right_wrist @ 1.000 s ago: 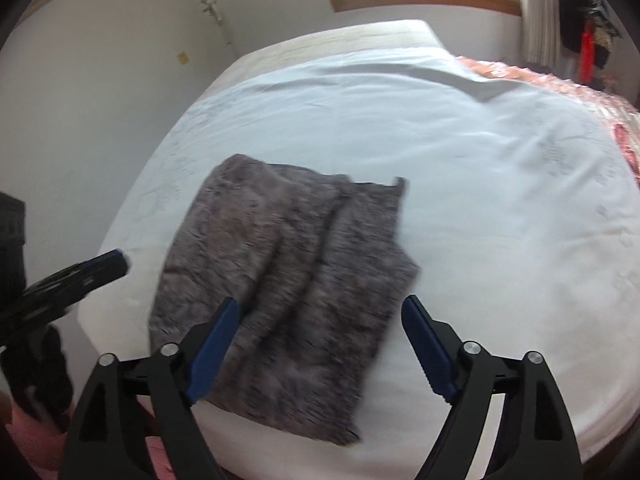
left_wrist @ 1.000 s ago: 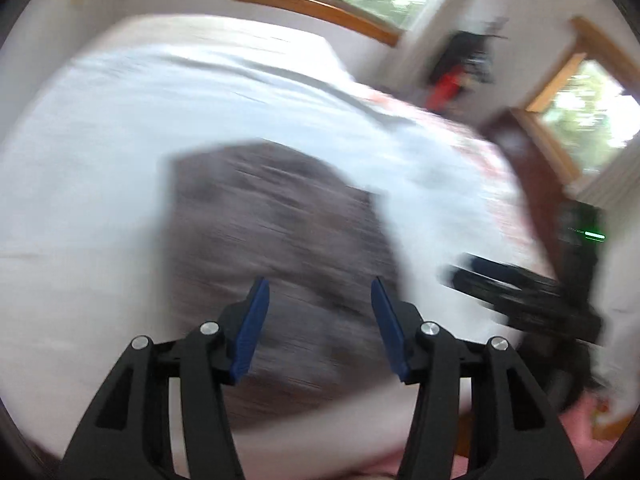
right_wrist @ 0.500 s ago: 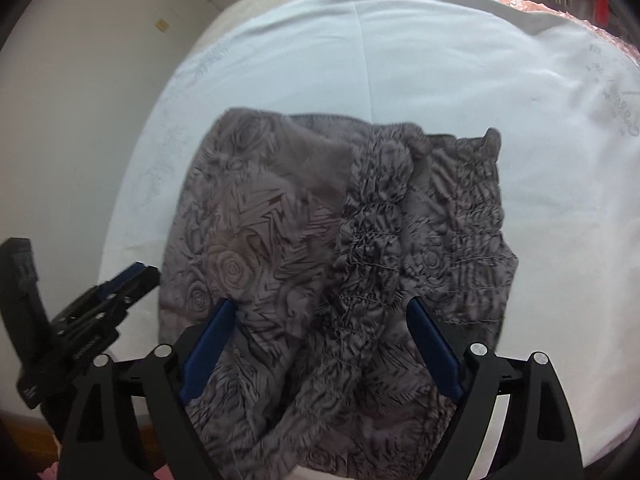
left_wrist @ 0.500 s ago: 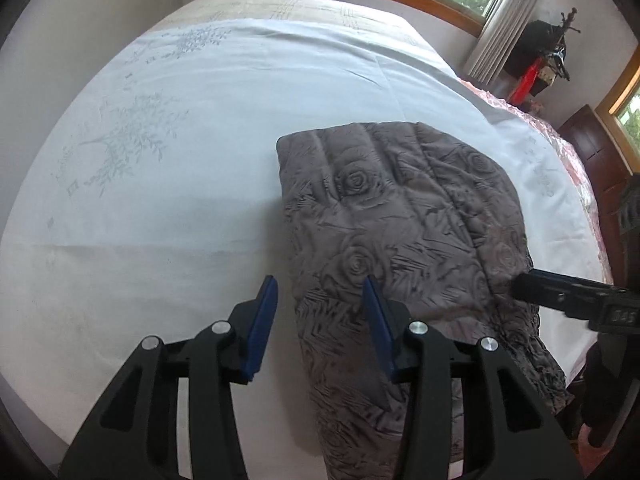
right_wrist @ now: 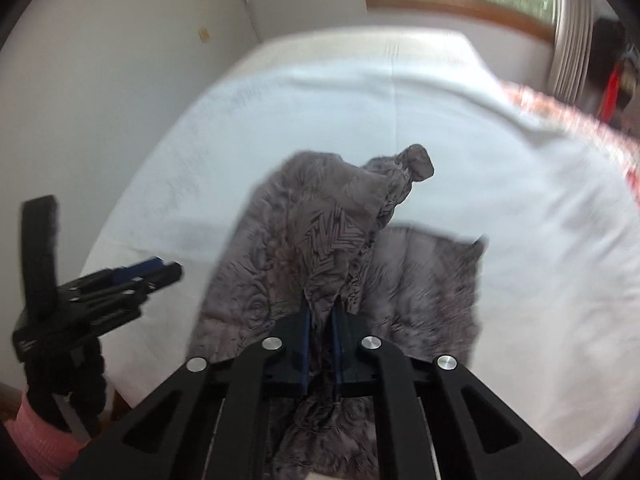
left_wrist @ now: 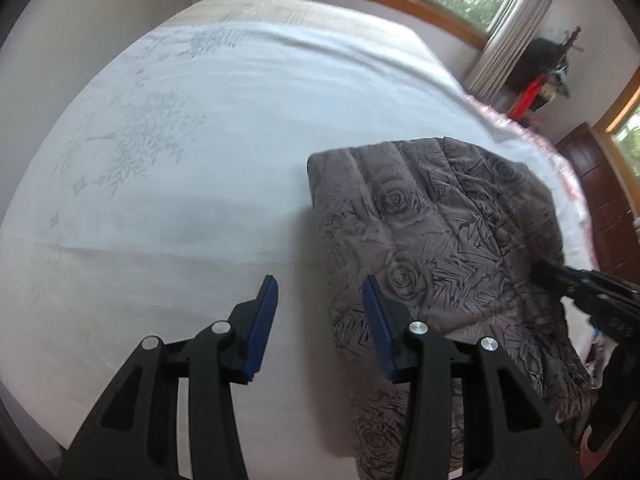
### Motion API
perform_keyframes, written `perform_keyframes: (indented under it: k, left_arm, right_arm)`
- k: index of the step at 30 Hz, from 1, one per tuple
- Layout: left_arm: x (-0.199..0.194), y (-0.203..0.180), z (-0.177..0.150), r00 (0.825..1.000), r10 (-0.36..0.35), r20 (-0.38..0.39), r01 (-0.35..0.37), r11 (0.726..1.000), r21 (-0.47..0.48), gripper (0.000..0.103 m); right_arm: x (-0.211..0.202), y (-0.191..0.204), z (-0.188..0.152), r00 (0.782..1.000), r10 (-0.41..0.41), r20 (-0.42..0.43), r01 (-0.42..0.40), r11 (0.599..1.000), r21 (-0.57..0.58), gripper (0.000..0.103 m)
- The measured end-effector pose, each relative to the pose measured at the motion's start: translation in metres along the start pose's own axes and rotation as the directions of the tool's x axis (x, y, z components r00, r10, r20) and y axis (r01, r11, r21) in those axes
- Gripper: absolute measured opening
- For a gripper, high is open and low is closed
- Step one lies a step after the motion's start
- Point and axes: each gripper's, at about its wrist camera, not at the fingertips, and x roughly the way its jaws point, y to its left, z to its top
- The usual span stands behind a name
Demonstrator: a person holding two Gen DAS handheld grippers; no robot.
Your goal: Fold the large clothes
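Bed (left_wrist: 200, 160), white sheet, window behind | garment (left_wrist: 440, 220) at my left claw's (left_wrist: 320, 312) 1 o'clock, long axis 11-to-5 | left claw released, empty, over its near-left edge | right claw (right_wrist: 320, 320) clenched on a raised fold of garment (right_wrist: 328, 216) | left nearer the free edge.

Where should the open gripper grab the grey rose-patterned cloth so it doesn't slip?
Probably the grey rose-patterned garment's near left edge, just ahead of the left gripper. That edge lies flat on the white bed sheet with bare sheet beside it, so one finger can slide under from the left. The right gripper already pinches a raised fold of the cloth.
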Motion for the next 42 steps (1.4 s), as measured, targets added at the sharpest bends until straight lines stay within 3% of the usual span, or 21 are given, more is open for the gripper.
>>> perform_keyframes:
  k: [3,7,10,15,20,28,32,33,37,42]
  left_arm:
    - [-0.022,-0.020,0.000,0.996,-0.067,0.050,0.066,0.998,0.024,0.043]
    - [-0.022,-0.066,-0.013,0.990,-0.132,0.044,0.126,0.986,0.109,0.043]
    - [0.000,-0.093,-0.026,0.992,-0.126,-0.013,0.127,0.979,0.163,0.043]
    - [0.033,-0.109,-0.042,0.991,-0.109,-0.072,0.120,0.977,0.178,0.045]
    - [0.050,-0.117,-0.053,0.996,-0.066,-0.064,0.078,0.975,0.208,0.045]
    - [0.062,-0.127,-0.060,0.999,-0.011,-0.033,0.018,0.970,0.242,0.045]
    - [0.057,-0.127,-0.059,0.999,-0.015,-0.044,0.025,0.973,0.229,0.045]
    - [0.054,-0.126,-0.057,0.998,-0.021,-0.052,0.032,0.974,0.224,0.045]
    - [0.031,-0.116,-0.036,0.996,-0.065,-0.054,0.073,0.981,0.182,0.045]
    - [0.029,-0.132,0.004,0.999,-0.048,-0.008,0.049,0.976,0.212,0.044]
  right_arm:
    - [-0.026,-0.023,-0.011,0.998,-0.047,0.032,0.046,0.998,0.037,0.008]
    - [-0.008,-0.065,-0.037,0.994,-0.104,-0.037,0.108,0.984,0.143,0.008]
    - [0.019,-0.091,-0.065,0.986,-0.129,-0.104,0.147,0.970,0.192,0.008]
    - [0.052,-0.120,-0.097,0.981,-0.089,-0.171,0.131,0.959,0.250,0.010]
    - [0.079,-0.123,-0.112,0.979,-0.062,-0.194,0.112,0.959,0.260,0.011]
    - [0.083,-0.126,-0.110,0.978,-0.072,-0.195,0.117,0.966,0.231,0.015]
    - [0.044,-0.130,-0.101,0.978,-0.123,-0.169,0.156,0.968,0.198,0.036]
    - [0.036,-0.134,-0.092,0.980,-0.131,-0.148,0.159,0.968,0.196,0.036]
    - [-0.003,-0.130,-0.066,0.990,-0.134,-0.046,0.140,0.974,0.180,0.037]
    - [0.026,-0.118,-0.030,0.994,-0.103,-0.044,0.109,0.983,0.148,0.037]
